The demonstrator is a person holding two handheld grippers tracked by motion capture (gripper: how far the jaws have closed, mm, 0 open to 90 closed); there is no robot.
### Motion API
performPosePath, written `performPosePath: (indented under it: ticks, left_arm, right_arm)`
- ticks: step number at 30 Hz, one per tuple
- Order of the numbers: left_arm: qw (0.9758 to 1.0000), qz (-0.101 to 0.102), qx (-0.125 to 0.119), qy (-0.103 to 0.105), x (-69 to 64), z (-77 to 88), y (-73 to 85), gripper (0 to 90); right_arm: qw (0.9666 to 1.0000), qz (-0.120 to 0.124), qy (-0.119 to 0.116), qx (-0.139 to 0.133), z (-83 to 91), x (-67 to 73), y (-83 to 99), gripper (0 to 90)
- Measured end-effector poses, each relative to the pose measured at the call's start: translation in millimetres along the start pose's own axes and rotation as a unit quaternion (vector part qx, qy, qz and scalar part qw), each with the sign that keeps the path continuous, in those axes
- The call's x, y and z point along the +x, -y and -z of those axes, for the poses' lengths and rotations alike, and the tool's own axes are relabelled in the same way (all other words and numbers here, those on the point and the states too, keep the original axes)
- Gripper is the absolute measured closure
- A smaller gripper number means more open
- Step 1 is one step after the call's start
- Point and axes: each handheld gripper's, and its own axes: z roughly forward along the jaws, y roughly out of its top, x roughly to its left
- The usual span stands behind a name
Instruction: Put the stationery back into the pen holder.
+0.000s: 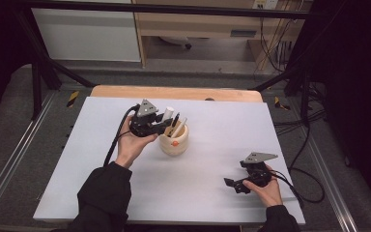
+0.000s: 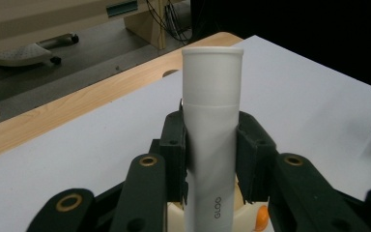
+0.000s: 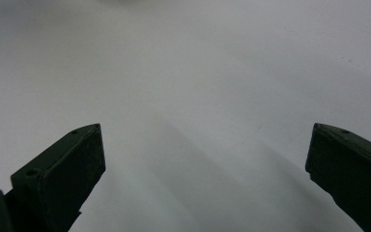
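Your left gripper (image 2: 211,159) pinches a smooth white plastic glue-stick tube (image 2: 212,135) by its middle, cap up, just above the round cream-coloured holder cup (image 1: 174,141) near the centre of the white table (image 1: 101,183), apparently to lift it out or set it in. Your right gripper (image 1: 239,186) rests spread wide and empty near the table's front right corner, out of the way.

White table (image 1: 101,183) open between both hands, cream holder (image 1: 175,142) with upright pens blocking centre
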Motion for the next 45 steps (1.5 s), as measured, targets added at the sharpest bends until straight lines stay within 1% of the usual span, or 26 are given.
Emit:
performPosePath:
  ticks: [6, 10, 14, 18, 22, 25, 28, 32, 35, 40, 41, 43, 45]
  left_arm:
    - [1.0, 0.003, -0.004, 0.0, -1.9, -11.6, -1.4, 67.8]
    - [1.0, 0.002, -0.001, 0.0, -2.8, -20.0, 0.5, 67.8]
    - [1.0, 0.002, 0.005, 0.001, -2.1, -29.0, 3.6, 67.8]
    - [0.9999, 0.007, 0.01, 0.003, -1.9, -37.0, 8.5, 67.8]
    - [0.9998, 0.004, 0.019, 0.006, -2.6, -43.0, 13.1, 67.8]
    - [0.9997, 0.002, 0.024, 0.009, -2.5, -45.6, 15.8, 67.8]
    - [0.9996, 0.007, 0.023, 0.011, -2.4, -47.9, 20.4, 67.8]
    - [0.9994, 0.011, 0.031, 0.011, -0.4, -50.1, 27.8, 67.8]
    - [0.9992, 0.008, 0.037, 0.014, 0.1, -51.4, 31.7, 67.7]
    - [0.9987, 0.015, 0.045, 0.018, 0.8, -53.4, 37.2, 67.6]
    - [0.9986, 0.016, 0.046, 0.018, 1.0, -53.5, 37.9, 67.5]
    - [0.9987, 0.011, 0.05, 0.011, 0.7, -53.6, 38.6, 66.8]
    - [0.9988, 0.009, 0.049, 0.008, 1.0, -52.5, 37.9, 63.5]
  right_arm:
    - [1.0, -0.001, 0.0, 0.001, 0.0, 0.0, -0.1, 1.1]
    - [1.0, -0.001, 0.0, 0.001, 0.1, 0.1, 0.0, 1.2]
    - [1.0, 0.0, -0.001, 0.001, 0.0, 0.2, 0.0, 1.2]
    - [1.0, 0.0, -0.001, 0.0, 0.0, 0.1, -0.1, 1.2]
    - [1.0, -0.001, -0.002, 0.001, 0.0, 0.4, 0.0, 1.2]
    - [1.0, -0.003, -0.003, 0.002, -0.1, 0.7, 0.1, 1.2]
    - [1.0, -0.003, -0.003, 0.002, -0.2, 0.7, 0.1, 1.2]
    - [1.0, -0.001, -0.003, 0.004, -0.4, 0.5, 0.2, 1.3]
    - [1.0, -0.002, -0.003, 0.004, -0.5, 0.5, 0.1, 1.3]
    - [1.0, -0.001, -0.002, 0.005, -0.6, 0.5, 0.2, 1.3]
    - [1.0, 0.0, -0.003, 0.005, -0.6, 0.5, 0.3, 1.3]
    - [1.0, -0.001, -0.003, 0.005, -0.9, 0.5, 0.3, 1.3]
    - [1.0, 0.001, -0.003, 0.006, -1.1, 0.3, 0.4, 1.3]
